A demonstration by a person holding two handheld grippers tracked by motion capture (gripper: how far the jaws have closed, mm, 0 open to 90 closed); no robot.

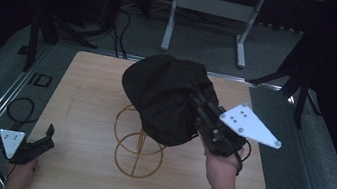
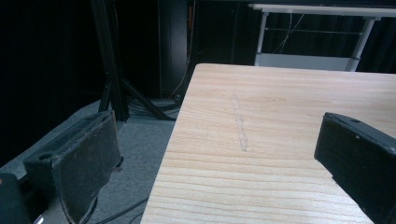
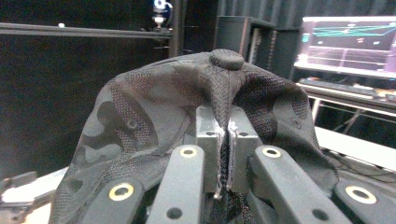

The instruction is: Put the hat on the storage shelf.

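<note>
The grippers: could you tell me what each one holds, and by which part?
Right gripper: dark cap, pinched at its crown fabric below the top button. Left gripper: nothing.

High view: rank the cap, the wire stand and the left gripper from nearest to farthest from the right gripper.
1. Cap: clamped in the right gripper, above mid-table.
2. Wire stand: on the table, just below and left of the cap.
3. Left gripper: far off at the table's near left corner, open.

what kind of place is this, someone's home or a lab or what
Most likely a lab or recording studio, not a home: a bare wooden table ringed by dark stands and floor cables, a monitor showing plots, and a person working a cap with the right gripper.
</note>
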